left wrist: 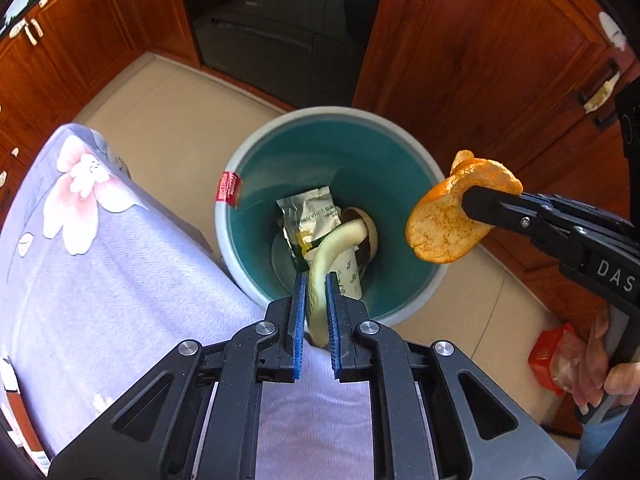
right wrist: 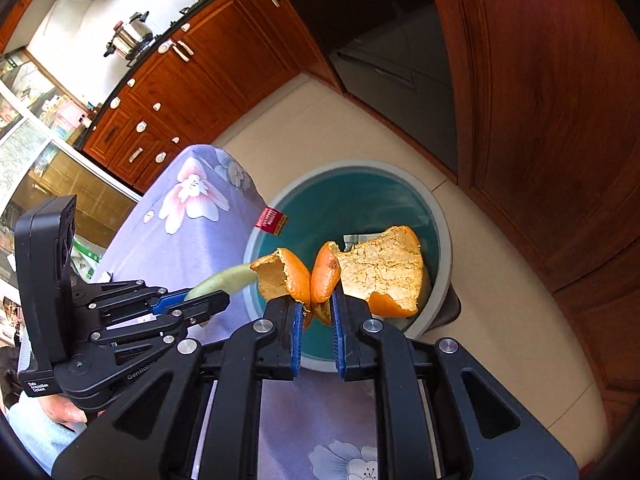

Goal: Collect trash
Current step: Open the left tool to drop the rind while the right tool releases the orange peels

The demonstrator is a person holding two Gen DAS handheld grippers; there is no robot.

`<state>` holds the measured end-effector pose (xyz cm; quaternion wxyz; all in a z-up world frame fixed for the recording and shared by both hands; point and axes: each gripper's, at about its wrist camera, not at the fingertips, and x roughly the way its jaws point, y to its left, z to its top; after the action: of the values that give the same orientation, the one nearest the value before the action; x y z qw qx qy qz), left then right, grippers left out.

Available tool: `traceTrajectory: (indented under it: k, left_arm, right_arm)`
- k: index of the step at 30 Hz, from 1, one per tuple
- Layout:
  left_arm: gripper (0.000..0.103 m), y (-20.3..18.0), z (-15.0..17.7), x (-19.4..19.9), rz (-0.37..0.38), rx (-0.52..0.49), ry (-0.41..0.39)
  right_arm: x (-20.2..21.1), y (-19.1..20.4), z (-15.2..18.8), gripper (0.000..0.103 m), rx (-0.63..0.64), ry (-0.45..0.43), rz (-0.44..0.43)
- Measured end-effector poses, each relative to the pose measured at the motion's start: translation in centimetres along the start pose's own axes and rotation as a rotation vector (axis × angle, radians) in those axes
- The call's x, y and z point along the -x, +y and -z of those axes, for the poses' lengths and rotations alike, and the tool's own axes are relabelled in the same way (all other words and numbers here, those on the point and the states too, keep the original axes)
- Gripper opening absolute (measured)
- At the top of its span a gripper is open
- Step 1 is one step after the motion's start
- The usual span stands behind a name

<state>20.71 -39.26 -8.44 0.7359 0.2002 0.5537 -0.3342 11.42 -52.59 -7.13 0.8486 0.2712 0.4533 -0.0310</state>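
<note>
The desk (left wrist: 100, 248), draped in a lilac flowered cloth, stands right against the round bin (left wrist: 248, 152), whose teal inside already holds a crumpled wrapper (left wrist: 308, 216) and a paper cup (left wrist: 352, 276), so part of the collecting looks done. Both hands now hang over the bin's mouth. The right tongs (right wrist: 316, 308) pinch a piece of orange peel (right wrist: 384, 268) over the bin's opening. The left tongs (left wrist: 316, 280) have a pale, curved strip of peel (left wrist: 340, 240) between their blue pads, its free end drooping into the bin; they look only lightly closed on it. What is left, I judge, is letting both scraps fall. A red packet (left wrist: 548, 352) lies on the floor beyond the bin, perhaps more to fetch.
</note>
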Motion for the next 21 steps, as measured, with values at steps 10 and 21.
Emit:
traceTrajectory:
  k: [10,21]
  left_arm:
    - [0.073,1.6,0.7,1.0,-0.039,0.054,-0.05]
    - [0.091,1.9,2.1,3.8,-0.023,0.079,-0.091]
  right_arm:
    - [-2.4,0.3,-0.5,0.012,0.01,0.042,0.004]
    - [-3.7,1.7,-0.6,0.014,0.036,0.067,0.019]
